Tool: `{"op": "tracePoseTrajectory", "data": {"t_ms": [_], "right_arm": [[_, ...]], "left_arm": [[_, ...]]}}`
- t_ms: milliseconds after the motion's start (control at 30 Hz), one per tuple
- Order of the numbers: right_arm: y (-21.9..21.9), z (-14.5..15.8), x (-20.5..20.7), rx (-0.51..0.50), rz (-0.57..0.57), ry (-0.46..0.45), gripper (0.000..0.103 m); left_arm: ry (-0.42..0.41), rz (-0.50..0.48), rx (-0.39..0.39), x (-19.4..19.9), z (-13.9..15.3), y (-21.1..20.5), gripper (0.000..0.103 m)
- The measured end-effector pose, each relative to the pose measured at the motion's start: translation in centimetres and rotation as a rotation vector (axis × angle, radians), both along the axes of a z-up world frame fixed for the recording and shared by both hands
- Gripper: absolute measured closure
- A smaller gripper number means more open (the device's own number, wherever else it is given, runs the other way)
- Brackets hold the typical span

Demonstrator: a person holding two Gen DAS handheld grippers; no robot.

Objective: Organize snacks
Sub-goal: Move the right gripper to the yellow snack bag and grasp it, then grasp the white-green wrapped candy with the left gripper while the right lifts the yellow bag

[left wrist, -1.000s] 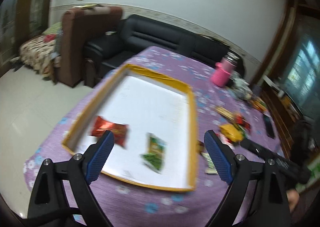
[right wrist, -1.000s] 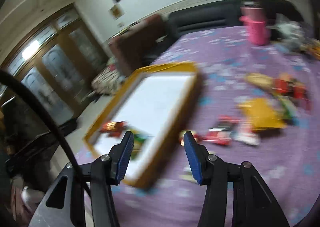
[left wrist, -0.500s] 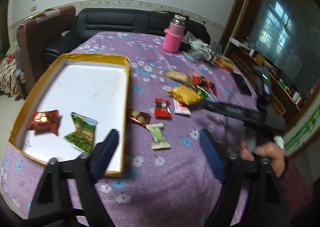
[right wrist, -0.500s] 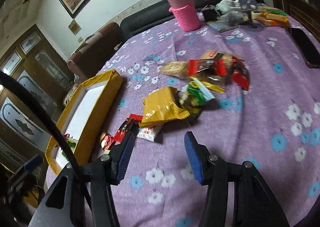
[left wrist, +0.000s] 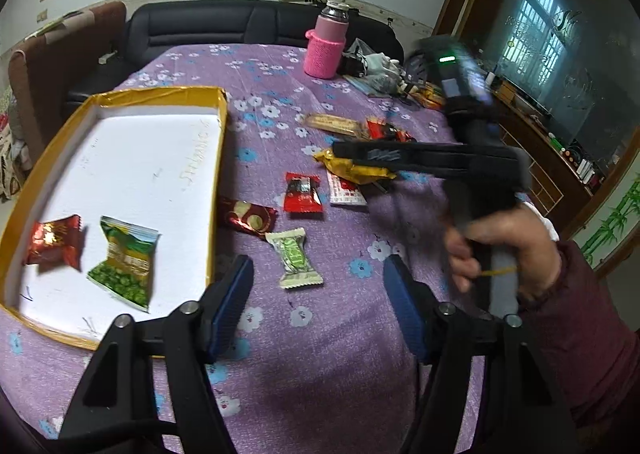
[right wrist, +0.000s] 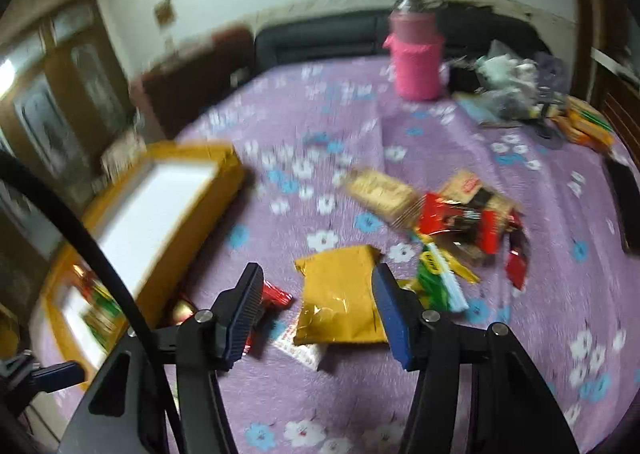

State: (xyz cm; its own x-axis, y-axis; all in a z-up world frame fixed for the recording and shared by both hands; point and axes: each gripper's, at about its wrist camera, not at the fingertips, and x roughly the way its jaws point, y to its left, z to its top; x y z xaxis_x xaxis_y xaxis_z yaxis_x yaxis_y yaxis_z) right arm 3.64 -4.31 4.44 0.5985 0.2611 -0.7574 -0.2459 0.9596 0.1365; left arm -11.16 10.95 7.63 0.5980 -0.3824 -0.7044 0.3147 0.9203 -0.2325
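Left wrist view: the left gripper (left wrist: 316,306) is closing on nothing, low centre, above a green-and-white candy (left wrist: 295,257). Right wrist view: the right gripper (right wrist: 316,304), empty, is opening over a yellow packet (right wrist: 340,296). Two snacks lie in the yellow tray (left wrist: 219,141) at left; most wait on the purple tabletop (left wrist: 320,374).

A yellow-rimmed tray (left wrist: 219,141) with a white floor lies left of the left claw (left wrist: 318,308). Inside it, near the claw, a red packet (left wrist: 54,242) and a green packet (left wrist: 126,262) lie flat side by side. Just ahead of that claw a pale green-centred candy (left wrist: 295,257) lies on the cloth, with a dark red wrapper (left wrist: 247,215) and a red candy (left wrist: 303,192) beyond. A gold pouch (right wrist: 340,294) lies flat below the right claw (right wrist: 318,312), more snacks (right wrist: 460,217) heaped farther off.
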Motion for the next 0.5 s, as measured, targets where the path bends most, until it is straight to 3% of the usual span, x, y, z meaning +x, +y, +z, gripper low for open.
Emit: {"op": "tracePoseTrajectory", "data": {"t_ms": [133, 167, 200, 367, 500], "right_arm": [[0.4, -1.4, 0.6, -0.066, 0.0, 0.031, 0.048], [0.1, -1.4, 0.4, -0.05, -0.008, 0.029, 0.05], [-0.2, -1.5, 0.3, -0.045, -0.017, 0.032, 0.061], [-1.4, -1.3, -0.6, 0.002, -0.038, 0.043, 0.065], [-3.0, -1.0, -1.8, 0.117, -0.063, 0.04, 0.066]], "left_arm": [[0.003, -0.005, -0.016, 0.2, 0.1, 0.2, 0.042], [0.004, -0.006, -0.02, 0.3, 0.1, 0.1, 0.042], [0.005, -0.01, -0.02, 0.4, 0.0, 0.0, 0.042], [0.009, -0.046, 0.022, 0.8, -0.3, -1.9, 0.042], [0.023, -0.057, 0.071, 2.1, -1.1, -3.1, 0.042]]}}
